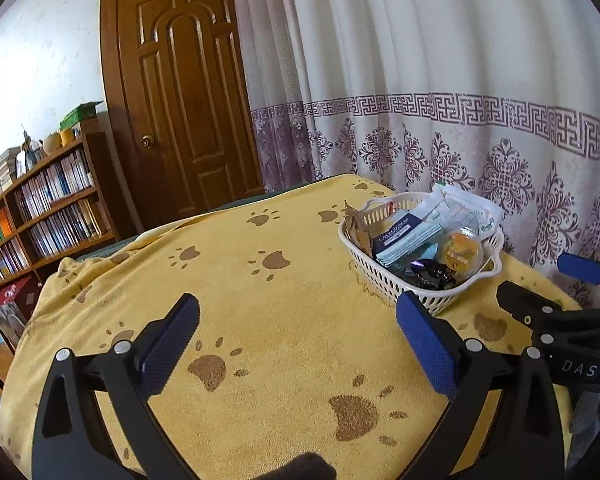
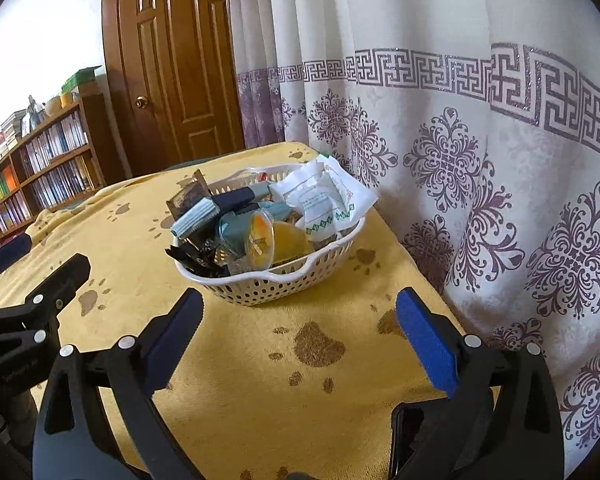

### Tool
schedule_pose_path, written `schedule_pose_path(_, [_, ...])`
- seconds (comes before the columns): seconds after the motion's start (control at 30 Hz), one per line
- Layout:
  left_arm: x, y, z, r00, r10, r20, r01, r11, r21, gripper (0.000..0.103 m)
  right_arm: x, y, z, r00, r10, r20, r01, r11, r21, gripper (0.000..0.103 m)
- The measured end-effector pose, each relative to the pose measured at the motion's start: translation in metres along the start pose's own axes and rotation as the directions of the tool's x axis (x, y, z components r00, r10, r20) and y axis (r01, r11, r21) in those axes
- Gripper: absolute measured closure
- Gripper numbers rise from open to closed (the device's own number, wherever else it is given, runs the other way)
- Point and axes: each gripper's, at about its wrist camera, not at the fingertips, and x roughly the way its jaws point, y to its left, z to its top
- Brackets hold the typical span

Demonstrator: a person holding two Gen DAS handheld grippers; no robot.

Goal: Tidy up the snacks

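While both hand-held grippers, left (image 1: 296, 344) and right (image 2: 298, 340), gape empty: overfilled basket (image 2: 284, 284) near worktop (image 2: 240, 380) far corner; careless push may spill snacks (image 2: 260, 244).

The supporting surface is a table covered by a yellow cloth (image 1: 260, 300) printed with brown paw marks. The cloth drapes over the far and left edges. One item stands directly on it: a white perforated plastic basket (image 2: 276, 284), located at the far right, near the curtain-side edge. The basket is filled with packaged snacks (image 2: 260, 220) heaped above its rim.
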Motion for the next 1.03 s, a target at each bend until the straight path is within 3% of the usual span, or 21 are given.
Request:
schedule_pose_path(0.73, [0.001, 0.0, -0.002, 1.0, -0.01, 0.004, 0.01, 1.0, -0.005, 0.005, 0.008, 0.003, -0.006, 0.999, -0.009, -0.035, 0.008, 1.0, -0.03, 0.005])
schedule_pose_path(1.03, [0.002, 0.009, -0.007, 0.998, -0.034, -0.062, 0.032, 0.999, -0.035, 0.005, 0.007, 0.013, -0.011, 0.998, 0.01, -0.059, -0.012, 0.999, -0.037, 0.005])
